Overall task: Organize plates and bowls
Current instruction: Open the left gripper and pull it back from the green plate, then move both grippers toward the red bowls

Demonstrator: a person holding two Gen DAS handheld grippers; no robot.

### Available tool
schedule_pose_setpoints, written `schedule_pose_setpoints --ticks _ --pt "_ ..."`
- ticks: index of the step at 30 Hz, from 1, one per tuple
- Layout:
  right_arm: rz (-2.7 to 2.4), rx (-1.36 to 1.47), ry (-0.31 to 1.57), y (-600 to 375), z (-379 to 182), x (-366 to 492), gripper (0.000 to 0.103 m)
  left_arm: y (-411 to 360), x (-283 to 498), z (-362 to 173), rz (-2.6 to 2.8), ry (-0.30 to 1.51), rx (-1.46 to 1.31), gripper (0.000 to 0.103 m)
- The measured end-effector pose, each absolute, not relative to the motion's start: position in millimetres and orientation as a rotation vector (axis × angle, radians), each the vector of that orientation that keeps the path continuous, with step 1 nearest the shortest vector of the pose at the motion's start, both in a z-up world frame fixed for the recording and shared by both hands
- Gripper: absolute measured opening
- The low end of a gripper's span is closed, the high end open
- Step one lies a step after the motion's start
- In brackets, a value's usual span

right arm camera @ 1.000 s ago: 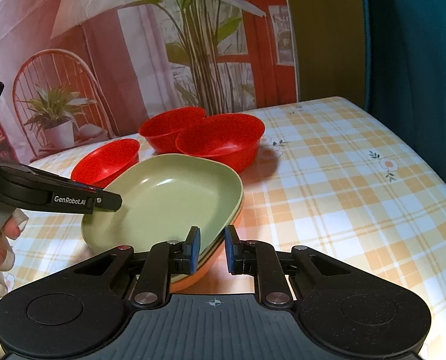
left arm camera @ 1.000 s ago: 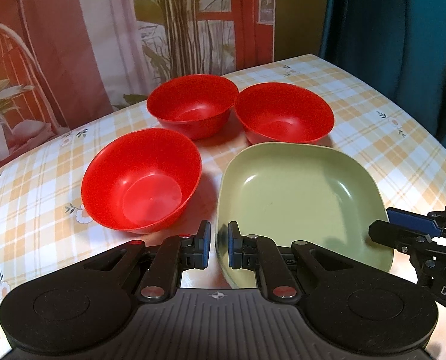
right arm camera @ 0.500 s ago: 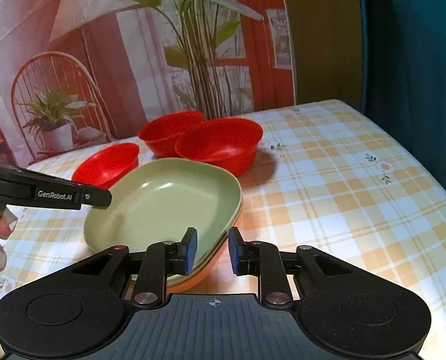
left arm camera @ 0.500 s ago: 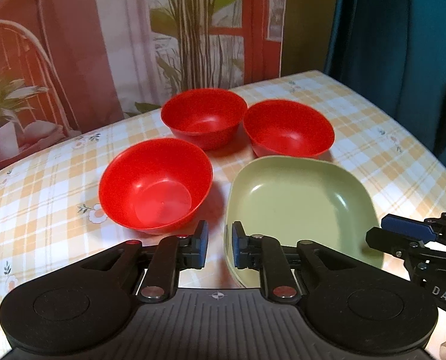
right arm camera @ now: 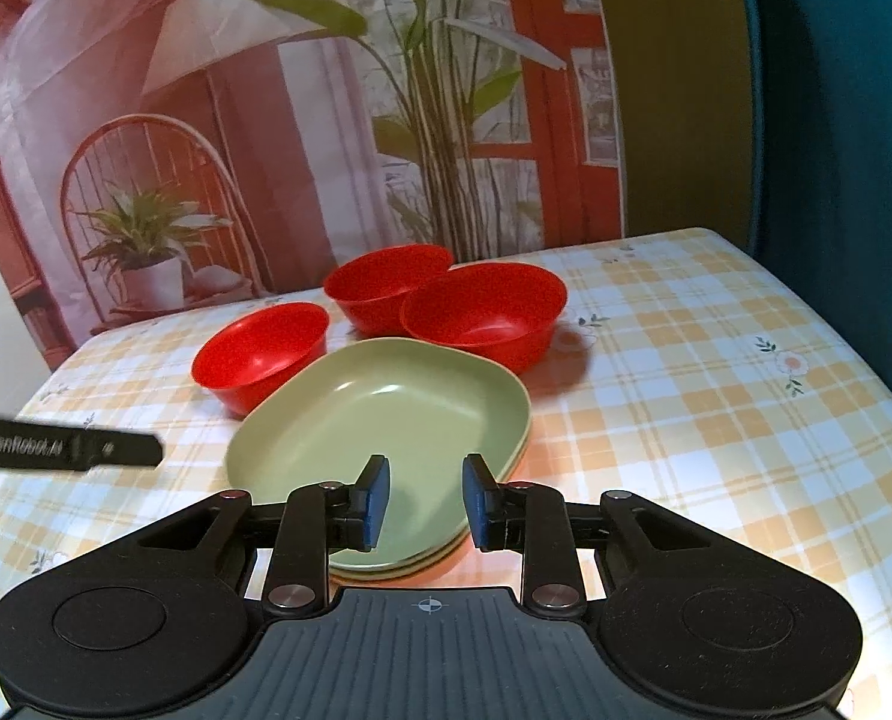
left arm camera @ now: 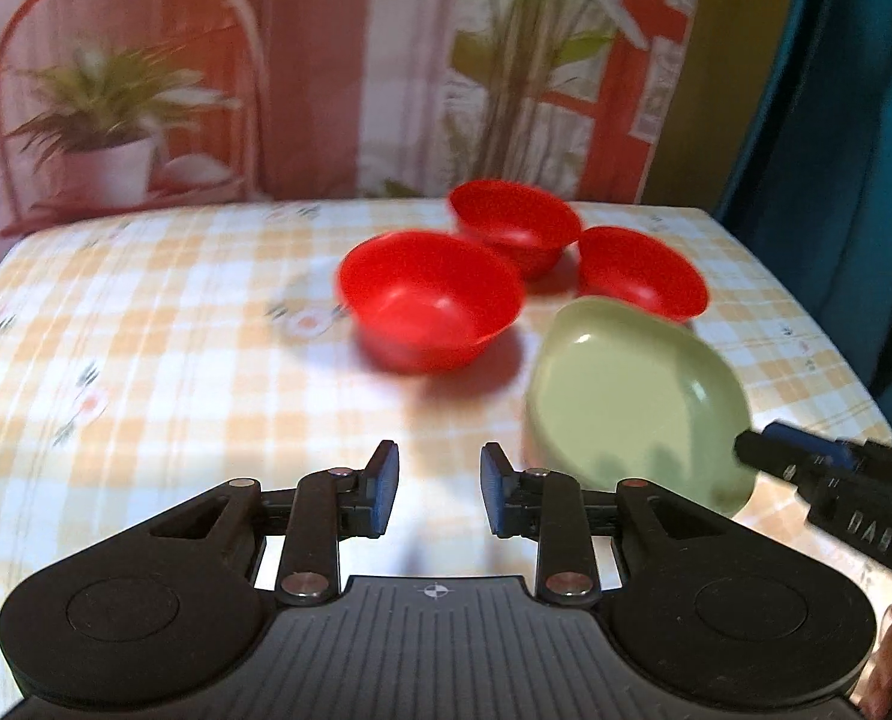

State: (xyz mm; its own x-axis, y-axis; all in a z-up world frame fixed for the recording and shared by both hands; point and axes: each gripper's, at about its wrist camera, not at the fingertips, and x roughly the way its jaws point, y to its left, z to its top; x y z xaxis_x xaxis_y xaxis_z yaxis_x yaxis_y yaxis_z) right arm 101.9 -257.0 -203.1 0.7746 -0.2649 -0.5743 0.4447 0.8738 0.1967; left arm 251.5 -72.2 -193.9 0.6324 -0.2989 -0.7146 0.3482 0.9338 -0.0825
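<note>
1. Now both grippers, left gripper (left arm camera: 435,487) and right gripper (right arm camera: 425,501), have spread open, empty, releasing the green plate (right arm camera: 386,420).
2. It rests stacked near the table's (right arm camera: 715,420) front edge; red bowls (right arm camera: 481,315) remain unstacked behind.

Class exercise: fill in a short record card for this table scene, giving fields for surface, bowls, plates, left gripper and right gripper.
surface: table with a checked floral tablecloth
bowls: three red bowls, all upright and empty: left bowl, back bowl, right bowl
plates: stack of plates, green plate on top, in front of the bowls
left gripper: open, holding nothing, over bare cloth left of the plates
right gripper: open, holding nothing, its fingers either side of the stack's near edge
</note>
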Motion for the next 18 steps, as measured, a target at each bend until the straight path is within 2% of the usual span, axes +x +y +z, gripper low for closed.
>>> schedule_pose_setpoints --ticks 9,18 --pt "-0.346 0.305 0.602 -252.5 -198.1 106.7 0.025 -25.5 247.2 -203.6 -0.261 0.850 -0.004 0.031" --pt "-0.273 0.240 0.568 -277.8 -149.2 152.5 0.025 -11.8 283.5 -145.0 -0.279 0.721 0.051 0.031"
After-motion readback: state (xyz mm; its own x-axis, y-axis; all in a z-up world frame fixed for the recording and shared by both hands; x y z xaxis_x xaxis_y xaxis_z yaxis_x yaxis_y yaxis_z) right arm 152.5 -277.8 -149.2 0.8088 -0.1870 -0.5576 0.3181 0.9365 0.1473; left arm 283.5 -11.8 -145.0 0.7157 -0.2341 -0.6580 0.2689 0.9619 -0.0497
